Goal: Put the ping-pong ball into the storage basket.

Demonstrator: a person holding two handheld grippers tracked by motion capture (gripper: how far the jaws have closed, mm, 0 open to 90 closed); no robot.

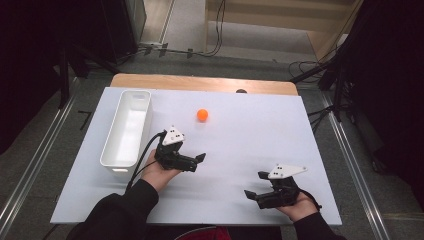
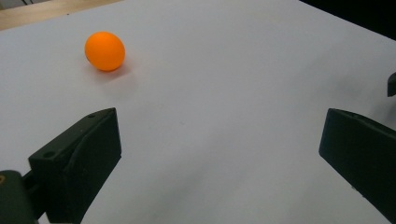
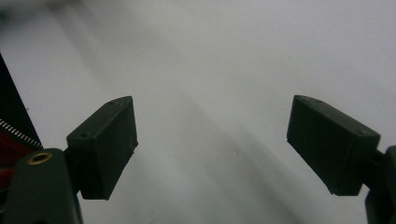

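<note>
An orange ball [image 1: 202, 115] rests on the white table top [image 1: 240, 135], towards the back and a little left of centre. My left gripper [image 1: 197, 163] lies low over the table in front of the ball, pointing right, its jaws wide apart and holding nothing. In the left gripper view the ball [image 2: 104, 51] sits ahead and to the left of the open left gripper [image 2: 219, 126]. Near the front right my right gripper [image 1: 255, 184] points left. It is open too [image 3: 212, 112], with bare table between its jaws.
A long white bin [image 1: 126, 130] stands along the table's left side, just left of my left hand. A wooden strip [image 1: 200, 82] runs along the far edge. Dark stands and cables are on the floor behind. Red clothing with a zip [image 3: 11, 144] shows at the left of the right gripper view.
</note>
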